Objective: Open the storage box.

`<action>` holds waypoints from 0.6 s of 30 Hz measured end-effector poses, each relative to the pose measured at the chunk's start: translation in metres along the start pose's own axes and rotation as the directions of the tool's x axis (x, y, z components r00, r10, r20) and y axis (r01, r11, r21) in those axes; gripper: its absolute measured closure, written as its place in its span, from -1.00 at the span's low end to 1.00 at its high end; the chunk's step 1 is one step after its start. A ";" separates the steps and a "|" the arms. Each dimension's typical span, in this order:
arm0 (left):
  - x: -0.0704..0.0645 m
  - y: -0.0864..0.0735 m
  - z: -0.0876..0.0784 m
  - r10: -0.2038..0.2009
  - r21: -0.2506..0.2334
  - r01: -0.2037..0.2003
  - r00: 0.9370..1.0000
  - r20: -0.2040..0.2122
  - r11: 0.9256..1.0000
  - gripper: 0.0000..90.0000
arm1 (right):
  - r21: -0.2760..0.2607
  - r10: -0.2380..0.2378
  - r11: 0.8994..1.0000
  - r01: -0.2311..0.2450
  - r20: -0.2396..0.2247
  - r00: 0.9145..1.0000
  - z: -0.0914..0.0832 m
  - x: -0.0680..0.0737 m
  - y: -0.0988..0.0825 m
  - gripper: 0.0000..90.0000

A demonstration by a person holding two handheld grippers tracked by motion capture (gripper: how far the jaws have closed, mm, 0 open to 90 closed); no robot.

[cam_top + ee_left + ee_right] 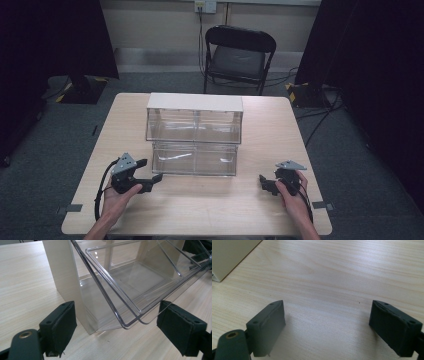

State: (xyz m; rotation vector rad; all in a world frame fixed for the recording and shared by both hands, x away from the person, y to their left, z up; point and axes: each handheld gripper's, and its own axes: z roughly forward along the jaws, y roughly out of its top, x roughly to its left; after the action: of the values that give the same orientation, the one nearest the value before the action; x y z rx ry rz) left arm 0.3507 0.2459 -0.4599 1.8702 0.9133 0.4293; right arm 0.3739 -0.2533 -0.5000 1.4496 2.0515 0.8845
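A two-tier bin unit (195, 132) with a pale top and side walls and clear plastic tilt-out bins stands at the middle of the wooden table (210, 205). The lower clear bin (140, 287) is tilted out toward me and looks empty. My left gripper (150, 172) is open, its jaws wide apart just in front of the unit's lower left corner (75, 302), holding nothing. My right gripper (263, 181) is open as well, low over bare table to the right of the unit, whose pale side wall (229, 257) shows at the upper left of the right gripper view.
A black folding chair (239, 55) stands beyond the table's far edge. Dark curtains (380, 60) hang on both sides and cables run over the grey floor. Tape marks sit near the table's front corners (320, 205).
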 end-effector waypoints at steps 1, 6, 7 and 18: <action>0.000 0.000 0.000 0.000 -0.003 0.000 1.000 0.003 1.000 -0.65 | -0.001 -0.001 1.000 0.001 -0.001 1.000 0.000 0.000 0.000 -0.73; -0.001 0.001 0.001 -0.013 -0.006 0.013 1.000 0.003 1.000 -0.66 | 0.002 0.001 1.000 -0.001 0.000 1.000 0.001 0.000 0.001 -0.75; -0.001 0.002 0.001 -0.011 -0.007 0.011 1.000 0.003 1.000 -0.66 | 0.002 0.001 1.000 -0.001 0.000 1.000 0.001 0.000 0.001 -0.75; -0.003 0.005 0.003 -0.028 -0.010 0.028 1.000 0.002 1.000 -0.66 | 0.002 0.001 1.000 -0.001 0.000 1.000 0.001 0.000 0.001 -0.75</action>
State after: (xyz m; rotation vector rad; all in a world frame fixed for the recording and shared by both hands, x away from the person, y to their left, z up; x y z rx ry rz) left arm 0.3534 0.2405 -0.4565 1.8464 0.9333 0.4146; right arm 0.3753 -0.2531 -0.5002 1.4516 2.0527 0.8835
